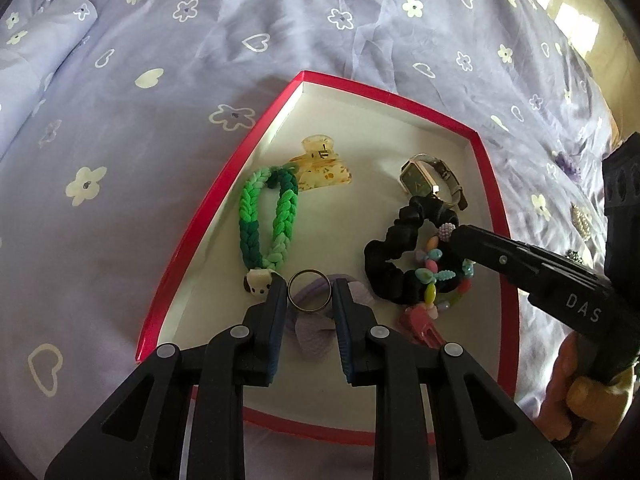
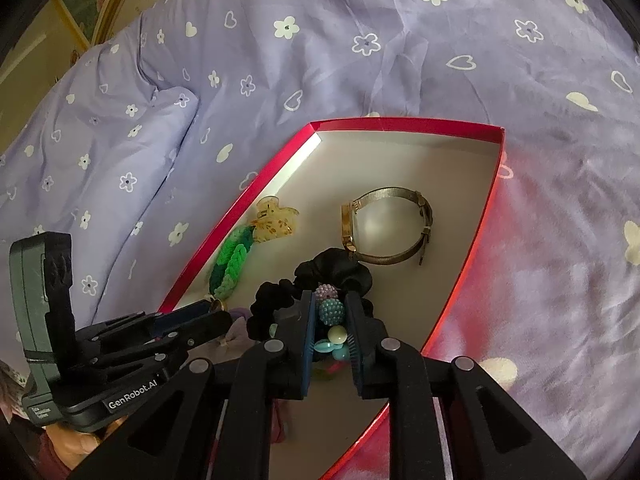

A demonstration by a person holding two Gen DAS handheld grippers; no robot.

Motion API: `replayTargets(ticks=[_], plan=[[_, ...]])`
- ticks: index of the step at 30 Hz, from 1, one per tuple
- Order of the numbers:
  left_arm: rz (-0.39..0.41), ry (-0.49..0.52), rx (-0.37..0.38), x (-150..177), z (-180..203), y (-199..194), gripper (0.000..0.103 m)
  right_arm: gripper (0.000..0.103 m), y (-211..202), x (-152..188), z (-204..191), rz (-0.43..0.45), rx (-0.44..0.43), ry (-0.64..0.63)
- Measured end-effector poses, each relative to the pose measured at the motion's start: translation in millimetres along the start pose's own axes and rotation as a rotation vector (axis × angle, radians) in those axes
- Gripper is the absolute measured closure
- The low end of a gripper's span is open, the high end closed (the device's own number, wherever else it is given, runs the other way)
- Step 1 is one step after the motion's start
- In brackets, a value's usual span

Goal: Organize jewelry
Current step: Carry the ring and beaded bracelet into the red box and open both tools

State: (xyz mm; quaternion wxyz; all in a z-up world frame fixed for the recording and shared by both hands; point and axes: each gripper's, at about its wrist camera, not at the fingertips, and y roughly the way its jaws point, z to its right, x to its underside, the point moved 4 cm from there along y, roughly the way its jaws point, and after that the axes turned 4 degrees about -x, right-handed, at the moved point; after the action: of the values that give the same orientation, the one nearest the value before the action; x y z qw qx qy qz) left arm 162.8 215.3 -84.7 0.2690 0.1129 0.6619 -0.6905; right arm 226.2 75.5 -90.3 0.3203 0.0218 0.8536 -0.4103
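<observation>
A red-rimmed box (image 1: 224,184) with a white floor lies on the bed and holds jewelry. My left gripper (image 1: 310,292) is shut on a metal ring (image 1: 310,291), held just above a purple hair tie (image 1: 316,328). My right gripper (image 2: 329,312) is shut on a colourful bead bracelet (image 2: 331,312), over a black scrunchie (image 2: 336,268); it shows in the left wrist view (image 1: 454,236) too. Also in the box are a green braided strap (image 1: 264,216), an amber claw clip (image 1: 320,168) and a watch (image 1: 428,178), also seen in the right wrist view (image 2: 386,228).
The box (image 2: 404,124) sits on a wrinkled purple bedsheet (image 1: 160,140) printed with flowers and hearts. A pillow (image 2: 100,152) lies to the left. A pink clip (image 1: 420,322) lies by the beads. Small items (image 1: 580,216) lie on the sheet right of the box.
</observation>
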Motion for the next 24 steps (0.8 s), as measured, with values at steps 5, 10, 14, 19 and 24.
replayTargets(ticks=[5,10,14,19,24], plan=[[-0.001,0.003,-0.01,0.5,1.7,-2.7,0.074,0.073,-6.6,-0.6,-0.2,0.015,-0.003,0.005],[0.003,0.004,-0.011,1.7,2.4,-7.7,0.073,0.069,-18.8,-0.6,-0.8,0.032,-0.009,0.011],[0.01,0.0,-0.016,4.0,2.9,-15.1,0.065,0.068,-34.2,1.0,0.0,0.053,-0.013,0.02],[0.025,-0.011,-0.011,8.8,6.0,-28.8,0.064,0.062,-58.2,8.3,3.5,0.073,-0.005,0.027],[0.041,-0.018,0.008,14.6,14.4,-44.6,0.062,0.062,-89.0,19.8,14.4,0.103,0.013,0.044]])
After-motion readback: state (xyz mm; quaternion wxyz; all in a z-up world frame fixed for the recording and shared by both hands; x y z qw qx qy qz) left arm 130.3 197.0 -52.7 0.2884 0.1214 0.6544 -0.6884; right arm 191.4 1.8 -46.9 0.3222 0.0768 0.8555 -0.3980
